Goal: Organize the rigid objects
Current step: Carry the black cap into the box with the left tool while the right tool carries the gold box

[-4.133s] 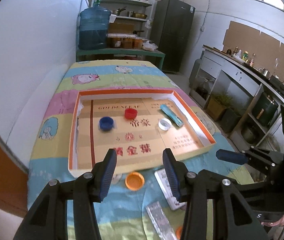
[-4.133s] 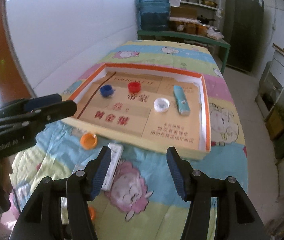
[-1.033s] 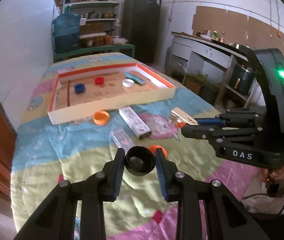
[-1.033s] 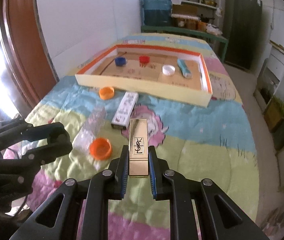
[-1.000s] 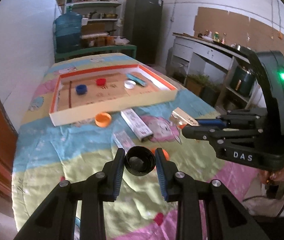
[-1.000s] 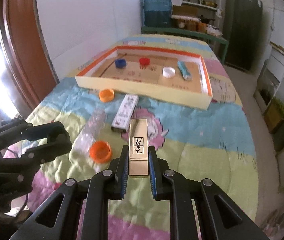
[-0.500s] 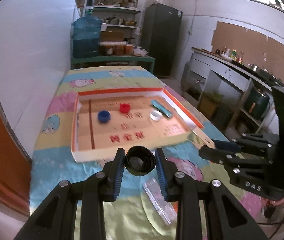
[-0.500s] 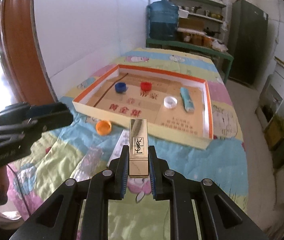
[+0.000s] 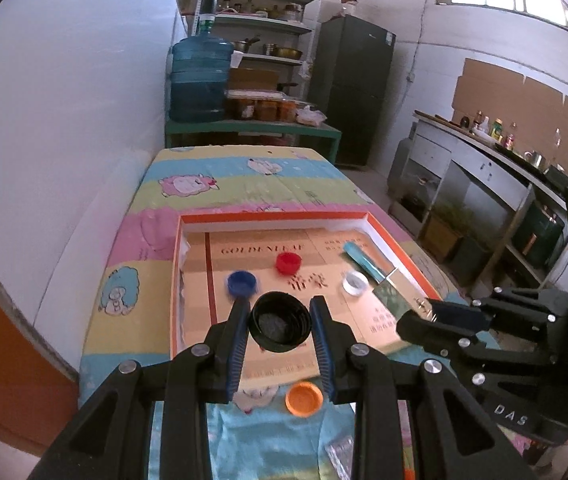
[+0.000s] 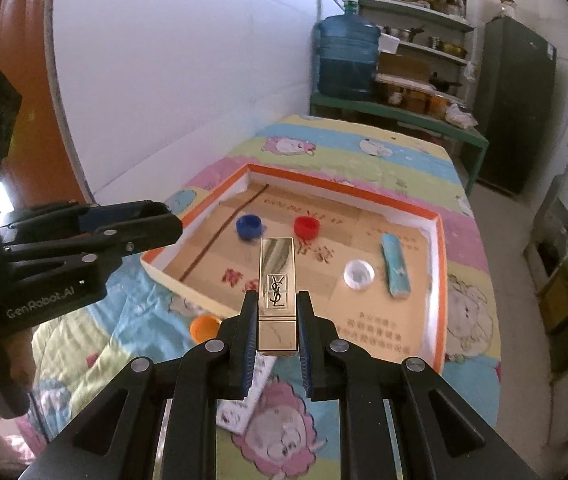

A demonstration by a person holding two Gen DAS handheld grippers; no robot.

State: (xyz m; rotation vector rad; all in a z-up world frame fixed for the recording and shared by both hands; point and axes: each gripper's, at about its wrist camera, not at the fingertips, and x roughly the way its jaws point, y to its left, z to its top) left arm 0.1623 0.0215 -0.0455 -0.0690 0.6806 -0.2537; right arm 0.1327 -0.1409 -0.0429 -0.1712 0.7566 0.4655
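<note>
Black round plastic cap [image 9: 279,322], pinched between the left gripper [image 9: 280,334] fingers at lower centre, wants lowering into the orange-rimmed shallow cardboard box [image 9: 272,218] (clear of the blue cap [image 9: 241,283]) while the right gripper [image 10: 277,334] fingers clamp the gold rectangular lipstick case [image 10: 277,292].

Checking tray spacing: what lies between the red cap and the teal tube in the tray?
Only bare printed cardboard between red cap and teal tube; the clear cap sits nearer the camera, right wrist view.
</note>
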